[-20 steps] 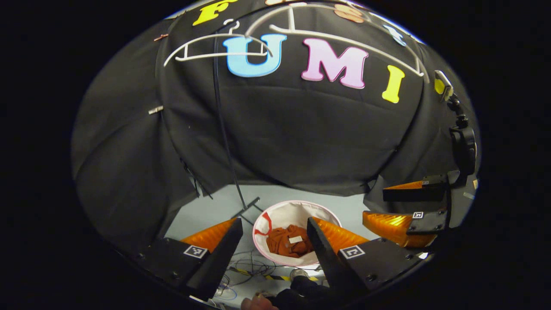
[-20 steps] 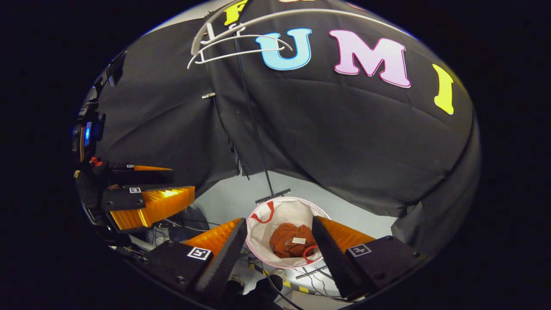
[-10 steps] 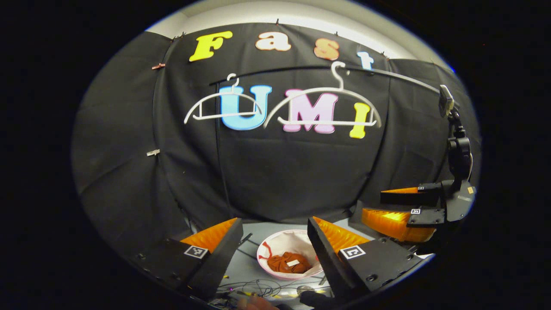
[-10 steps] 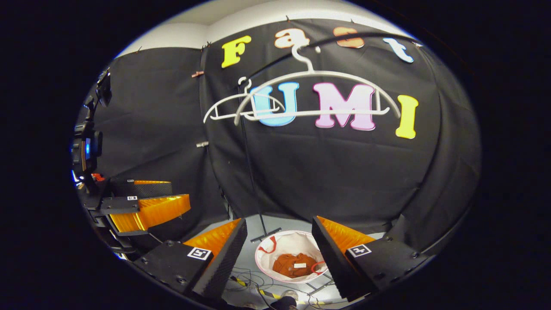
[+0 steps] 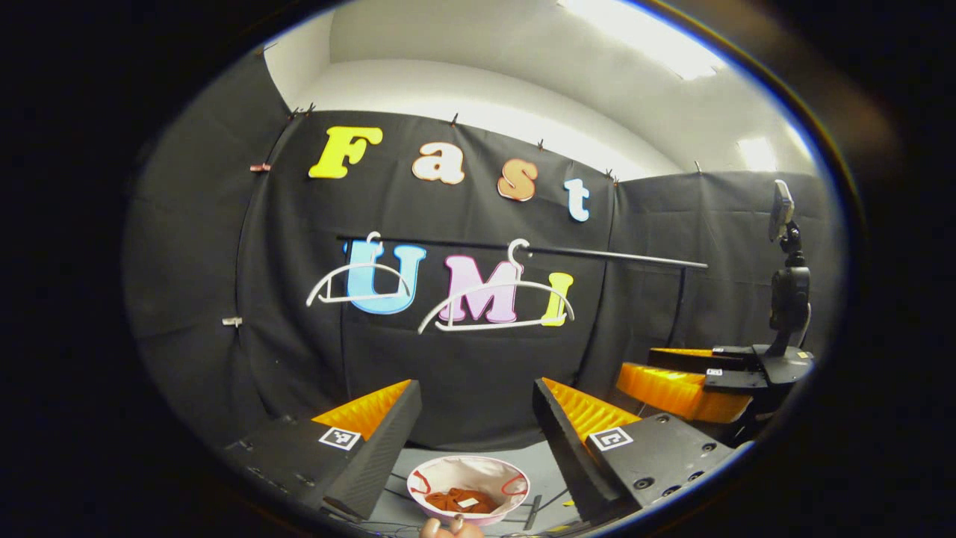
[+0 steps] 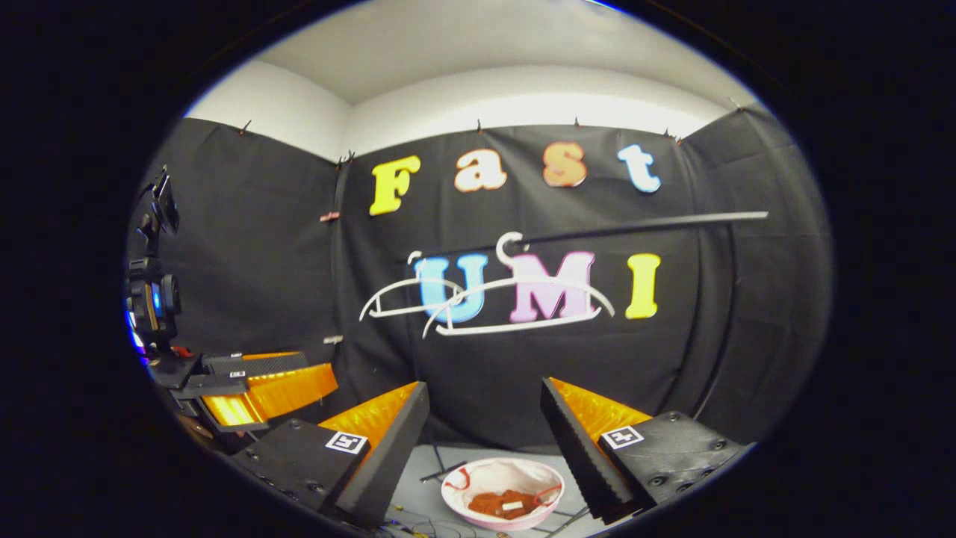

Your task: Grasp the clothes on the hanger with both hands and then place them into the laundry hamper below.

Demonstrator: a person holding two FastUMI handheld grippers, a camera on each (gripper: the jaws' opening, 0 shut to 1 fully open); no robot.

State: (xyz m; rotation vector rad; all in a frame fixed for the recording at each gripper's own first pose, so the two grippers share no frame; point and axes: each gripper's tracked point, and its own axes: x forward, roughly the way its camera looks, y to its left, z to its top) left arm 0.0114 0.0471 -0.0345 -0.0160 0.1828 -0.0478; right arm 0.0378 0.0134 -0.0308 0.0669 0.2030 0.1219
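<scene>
A crumpled rust-orange garment [image 5: 461, 500] [image 6: 506, 503] lies inside the white laundry hamper [image 5: 448, 471] [image 6: 538, 472] on the grey floor, low in both views. My left gripper [image 5: 476, 407] is open with nothing between its fingers, well above the hamper. My right gripper [image 6: 485, 411] is open and empty too. Two bare white hangers [image 5: 496, 302] [image 6: 519, 302] hang from a black rail [image 5: 597, 254] [image 6: 642, 224]. In the left gripper view the right gripper [image 5: 691, 377] sits at the right edge; in the right gripper view the left gripper [image 6: 254, 385] sits at the left.
The second hanger [image 5: 357, 282] [image 6: 399, 299] hangs left of the first. Black cloth walls close the booth behind and to both sides. Cables lie on the floor beside the hamper. A fingertip [image 5: 448, 528] shows at the bottom of the left gripper view.
Both grippers have drawn back and tilted upward; the hamper and garment have slid down and shrunk in both views, while the rail, hangers and ceiling have come into sight. Both stayed open.
</scene>
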